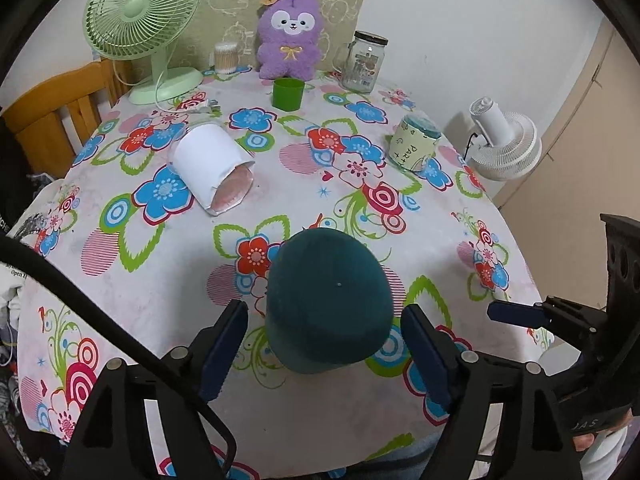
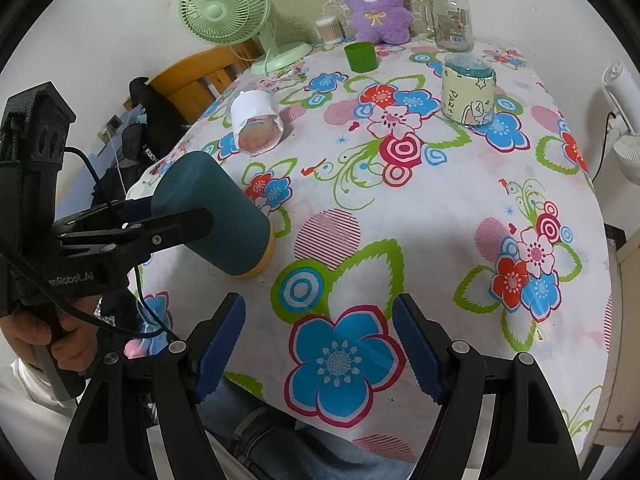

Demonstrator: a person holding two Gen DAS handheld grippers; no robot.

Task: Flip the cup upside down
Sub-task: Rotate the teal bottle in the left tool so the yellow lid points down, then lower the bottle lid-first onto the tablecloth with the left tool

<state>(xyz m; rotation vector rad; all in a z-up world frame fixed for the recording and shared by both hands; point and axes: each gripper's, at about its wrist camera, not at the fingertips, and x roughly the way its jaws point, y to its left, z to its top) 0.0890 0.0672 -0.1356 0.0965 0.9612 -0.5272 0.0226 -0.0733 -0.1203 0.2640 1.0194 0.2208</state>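
A dark teal cup (image 1: 328, 280) sits base-up on the flowered tablecloth (image 1: 280, 184), close to the front edge. My left gripper (image 1: 324, 312) is open, with one blue pad on each side of the cup and a thin gap showing at both. In the right wrist view the teal cup (image 2: 232, 208) looks tilted, with its yellowish rim (image 2: 266, 258) low on the cloth. The left gripper's black finger (image 2: 180, 226) crosses in front of the cup there. My right gripper (image 2: 320, 308) is open over the cloth to the right, with nothing between its fingers.
A white paper-wrapped cup (image 1: 212, 168) lies on its side at mid-left. A green cup (image 1: 288, 94), a "Party" cup (image 1: 414, 144), a glass jar (image 1: 366, 62), a purple plush (image 1: 290, 38) and a green fan (image 1: 142, 20) stand farther back. A white fan (image 1: 504, 144) is off the right edge.
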